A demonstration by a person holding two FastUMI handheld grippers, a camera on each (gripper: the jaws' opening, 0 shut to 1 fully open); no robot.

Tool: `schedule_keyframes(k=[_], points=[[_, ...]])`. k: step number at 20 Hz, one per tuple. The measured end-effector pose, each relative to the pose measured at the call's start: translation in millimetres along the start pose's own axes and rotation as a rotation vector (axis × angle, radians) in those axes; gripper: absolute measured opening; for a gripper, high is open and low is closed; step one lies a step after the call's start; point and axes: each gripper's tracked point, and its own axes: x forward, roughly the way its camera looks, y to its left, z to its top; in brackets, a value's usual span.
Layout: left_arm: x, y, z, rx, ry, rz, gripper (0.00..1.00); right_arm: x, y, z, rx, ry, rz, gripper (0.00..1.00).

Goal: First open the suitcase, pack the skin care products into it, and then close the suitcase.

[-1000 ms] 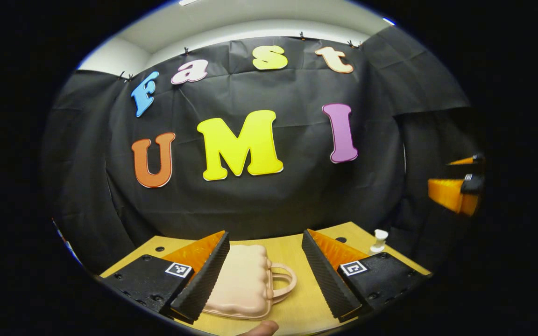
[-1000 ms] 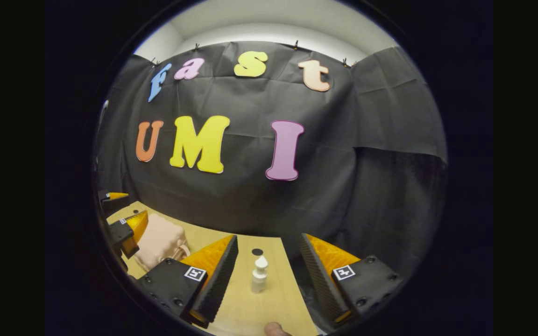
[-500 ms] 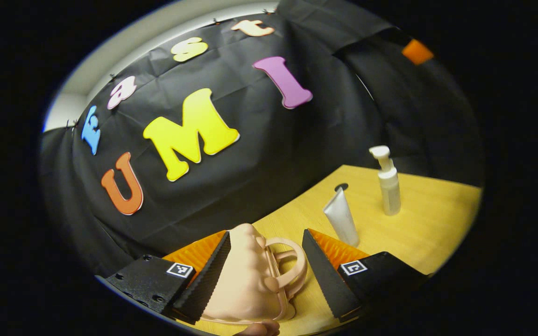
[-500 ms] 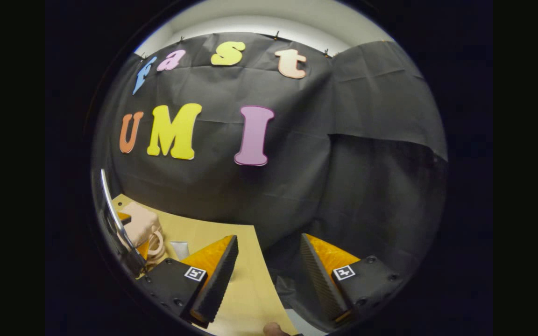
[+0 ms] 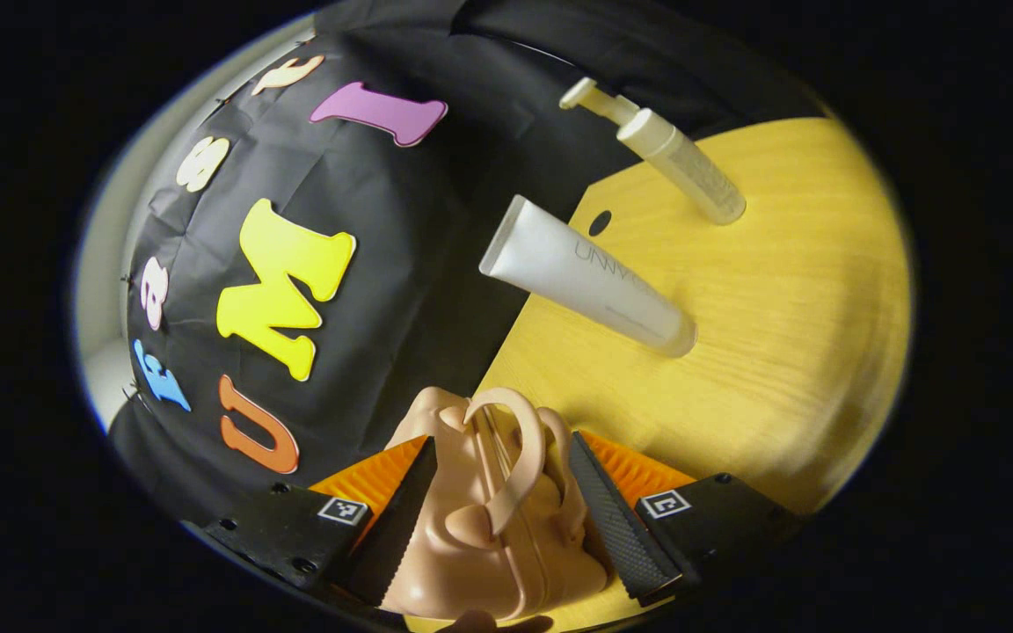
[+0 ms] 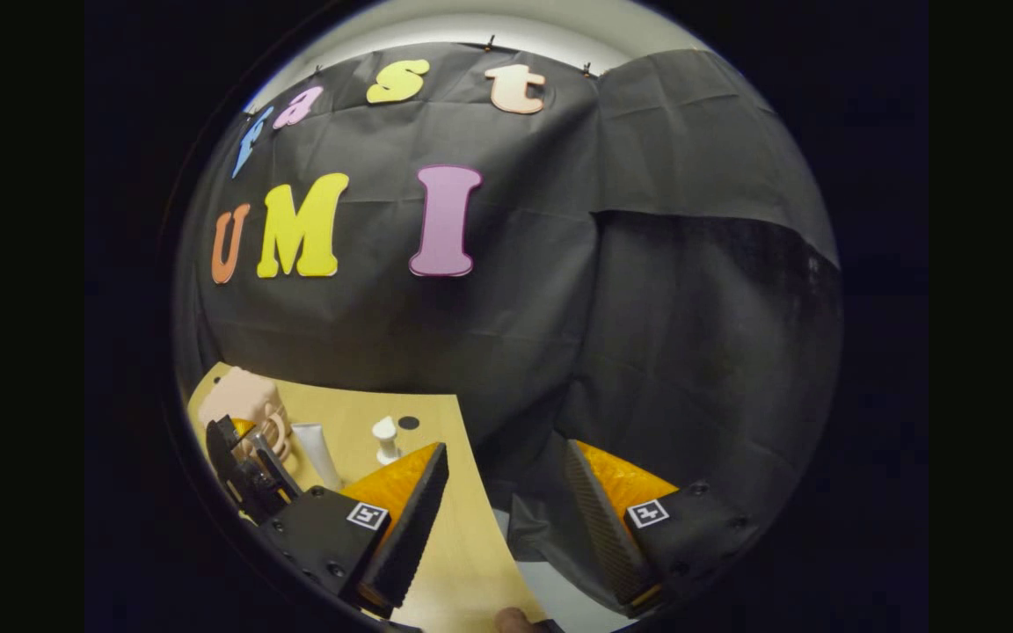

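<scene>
Since a moment ago the left tongs (image 5: 496,519) have rolled far over to one side, so the desk (image 5: 788,352) now stands tilted at 3 o'clock in the left gripper view, and the case (image 5: 489,527) has come in between their fingers. The case is small and peach, with a loop handle (image 5: 520,448) on top. It sits on the desk at 6 o'clock in that view. The left tongs are apart. One finger is on each side of the case, close to it. I cannot tell if they press on it.

A white tube (image 5: 590,277) stands on its cap just past the case, at 1 o'clock. A pump bottle (image 5: 678,163) stands farther off, at 1 o'clock too.

In the right gripper view the right tongs (image 6: 498,514) are wide apart and hold nothing. They hang over the desk's edge. The case (image 6: 238,397), tube (image 6: 317,453) and bottle (image 6: 385,438) are at 8 o'clock there.
</scene>
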Motion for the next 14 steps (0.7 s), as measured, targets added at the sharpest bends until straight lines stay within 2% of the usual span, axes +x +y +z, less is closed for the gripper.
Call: schedule_keyframes(k=[4, 6, 8, 9, 10, 11, 12, 14], points=[[16.2, 16.7, -11.0, 0.107, 0.042, 0.047, 0.9, 2.3, -12.0, -6.0, 0.019, 0.013, -0.016, 0.79], [18.5, 22.5, -11.6, 0.147, 0.045, 0.06, 0.76, 2.4, -14.8, -8.2, 0.021, 0.019, -0.019, 0.8], [19.9, 17.7, -11.3, 0.165, 0.045, 0.027, 0.61, 1.6, -15.1, -10.9, 0.021, 0.029, -0.018, 0.8], [18.6, 13.1, -12.0, 0.162, 0.049, 0.004, 0.45, 0.5, -14.2, -12.7, 0.02, 0.036, -0.017, 0.8], [15.6, 7.9, -13.0, 0.164, 0.062, -0.024, 0.39, 0.0, -14.4, -14.1, 0.017, 0.04, -0.019, 0.8], [16.1, 7.3, -13.3, 0.176, 0.06, -0.036, 0.13, -1.3, -12.4, -12.5, 0.017, 0.038, -0.017, 0.8], [13.8, 9.3, -12.1, 0.185, 0.059, -0.044, 0.14, -3.0, -9.2, -10.8, 0.017, 0.033, -0.012, 0.8], [12.9, 18.2, -12.1, 0.167, 0.056, -0.057, 0.1, -5.8, -4.1, -6.4, 0.007, 0.016, -0.01, 0.79]])
